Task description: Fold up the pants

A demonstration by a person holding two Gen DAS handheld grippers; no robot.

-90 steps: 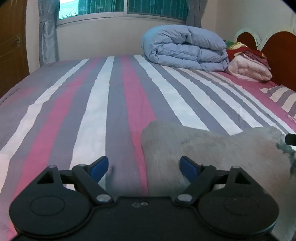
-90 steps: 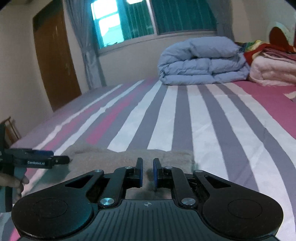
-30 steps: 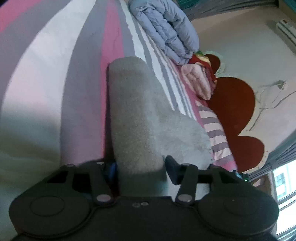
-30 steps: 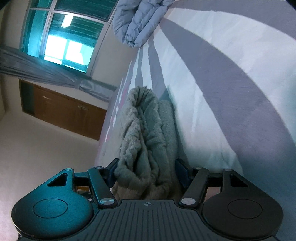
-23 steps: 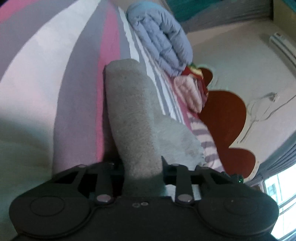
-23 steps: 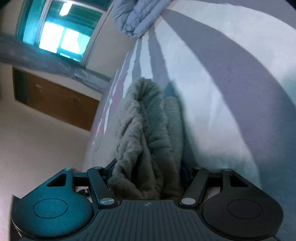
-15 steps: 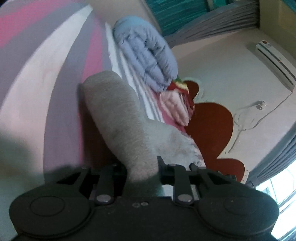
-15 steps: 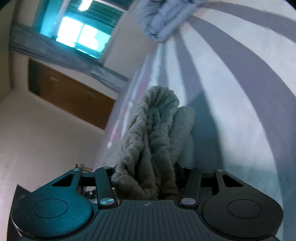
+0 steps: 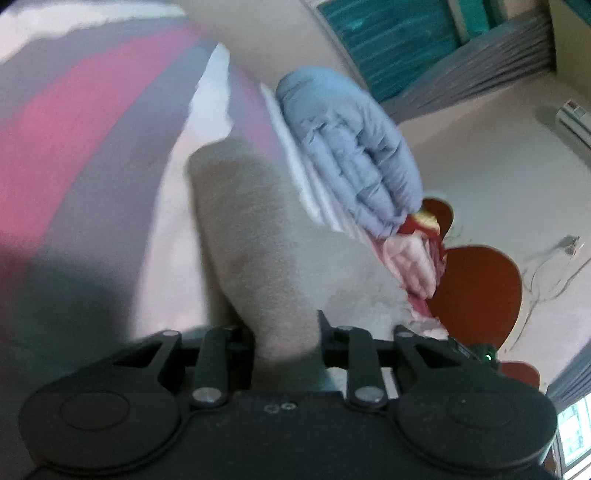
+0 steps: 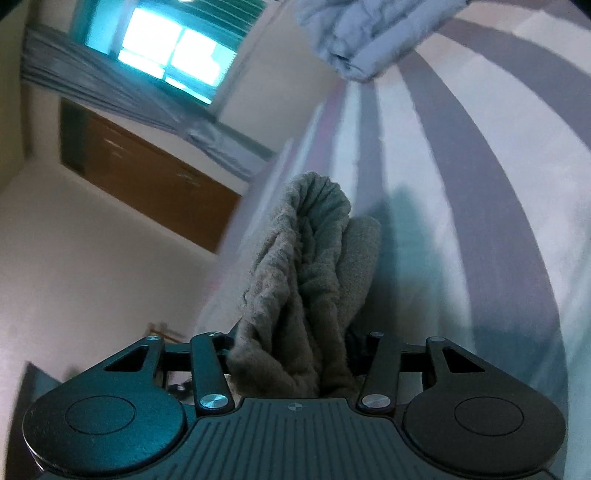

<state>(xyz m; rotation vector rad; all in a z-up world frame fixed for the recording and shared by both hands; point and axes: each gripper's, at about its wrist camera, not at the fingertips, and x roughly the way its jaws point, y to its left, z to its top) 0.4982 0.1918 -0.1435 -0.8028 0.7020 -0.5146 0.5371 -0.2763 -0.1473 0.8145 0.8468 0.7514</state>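
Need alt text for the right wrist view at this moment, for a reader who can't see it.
The right hand-held gripper is shut on a bunched fold of grey fleecy pants, seen from a steeply tilted angle above a striped bedsheet. A folded blue duvet lies at the far end of the bed, with a bright window and a wooden door beyond.

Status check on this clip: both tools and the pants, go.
Left tool shut on pants. Right tool shut on pants too. Fabric bunched, hanging over striped bed. Nothing in the way.

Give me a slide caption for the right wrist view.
Right tongs shut on bunched grey pants, lifted beside the striped bedsheet.
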